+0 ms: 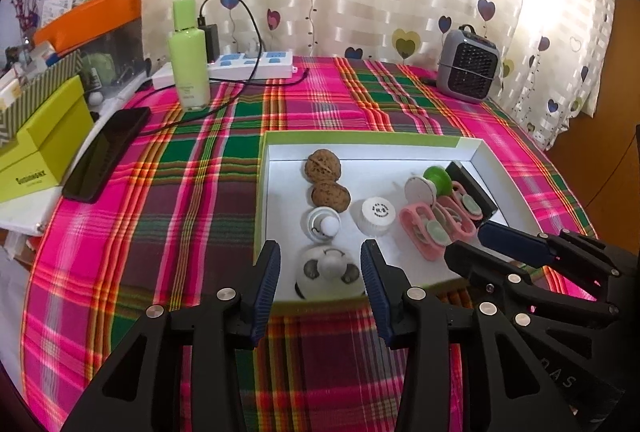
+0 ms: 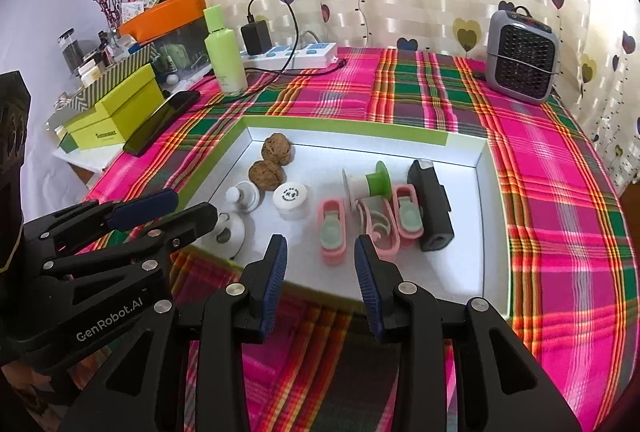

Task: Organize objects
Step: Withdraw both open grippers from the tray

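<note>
A white tray with a green rim point(image 1: 360, 138) point(image 2: 344, 123) lies on the plaid cloth. It holds two walnuts point(image 1: 322, 163) point(image 2: 277, 148), a small white bottle point(image 1: 325, 223), a football-patterned ball point(image 1: 326, 274), a white cap point(image 1: 376, 215) point(image 2: 292, 197), a green-and-white spool point(image 1: 424, 183) point(image 2: 370, 184), pink clips point(image 1: 432, 230) point(image 2: 332, 232) and a black device point(image 2: 432, 203). My left gripper point(image 1: 320, 264) is open, its fingers either side of the ball at the tray's near edge. My right gripper point(image 2: 320, 256) is open and empty above the tray's near edge, in front of the pink clips.
A green lotion bottle point(image 1: 188, 55), a power strip with charger point(image 1: 252, 63), a black phone point(image 1: 108, 151) and green boxes point(image 1: 40, 151) stand at the back left. A grey mini heater point(image 1: 468, 65) point(image 2: 520, 57) sits at the back right. Curtains hang behind the table.
</note>
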`<state>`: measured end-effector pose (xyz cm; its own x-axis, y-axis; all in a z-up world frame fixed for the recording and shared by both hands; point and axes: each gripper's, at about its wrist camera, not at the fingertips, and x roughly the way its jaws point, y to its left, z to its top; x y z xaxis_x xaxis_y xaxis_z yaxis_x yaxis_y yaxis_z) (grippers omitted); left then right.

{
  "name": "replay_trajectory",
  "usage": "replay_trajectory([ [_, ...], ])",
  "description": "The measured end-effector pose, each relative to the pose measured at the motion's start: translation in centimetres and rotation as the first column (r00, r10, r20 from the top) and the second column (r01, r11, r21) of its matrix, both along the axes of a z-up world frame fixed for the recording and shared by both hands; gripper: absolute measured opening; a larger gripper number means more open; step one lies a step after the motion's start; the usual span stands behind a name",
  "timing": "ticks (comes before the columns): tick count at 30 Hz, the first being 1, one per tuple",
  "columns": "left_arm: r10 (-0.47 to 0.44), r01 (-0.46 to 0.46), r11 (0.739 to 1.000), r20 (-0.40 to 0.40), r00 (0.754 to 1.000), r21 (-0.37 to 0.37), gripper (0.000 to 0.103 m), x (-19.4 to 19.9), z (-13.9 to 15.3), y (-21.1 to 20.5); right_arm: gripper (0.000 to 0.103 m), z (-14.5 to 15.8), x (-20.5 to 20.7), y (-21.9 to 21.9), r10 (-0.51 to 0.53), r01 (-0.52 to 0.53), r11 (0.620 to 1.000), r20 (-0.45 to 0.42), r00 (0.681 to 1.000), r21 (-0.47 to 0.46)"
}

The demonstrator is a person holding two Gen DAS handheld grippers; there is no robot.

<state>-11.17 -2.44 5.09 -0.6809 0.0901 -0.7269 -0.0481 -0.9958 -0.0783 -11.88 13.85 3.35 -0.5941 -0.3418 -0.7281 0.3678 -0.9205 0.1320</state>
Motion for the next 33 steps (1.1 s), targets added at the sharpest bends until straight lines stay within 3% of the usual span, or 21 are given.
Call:
replay_trajectory([
  [7,0.01,-0.01,1.0,-0.008,1.0,0.001,0.041,2.2,0.0,0.1,0.037,0.3,2.1,0.5,-0.023,0.024,1.0,-0.029,0.999,0.017],
  [11,0.013,-0.013,1.0,-0.014,1.0,-0.017,0.041,3.5,-0.3,0.4,0.048,0.1,3.2,0.8,-0.046,0.048,0.998,-0.041,0.998,0.043],
  [26,0.02,-0.019,0.999,0.062,0.998,-0.031,0.042,5.4,-3.2,1.2,0.049,-3.1,4.3,3.5,-0.168,0.165,0.983,0.043,0.985,0.075],
  [33,0.024,-0.021,0.999,0.083,0.996,-0.034,0.042,5.3,-3.7,1.5,0.05,-3.4,4.3,4.1,-0.187,0.182,0.978,0.041,0.981,0.101],
])
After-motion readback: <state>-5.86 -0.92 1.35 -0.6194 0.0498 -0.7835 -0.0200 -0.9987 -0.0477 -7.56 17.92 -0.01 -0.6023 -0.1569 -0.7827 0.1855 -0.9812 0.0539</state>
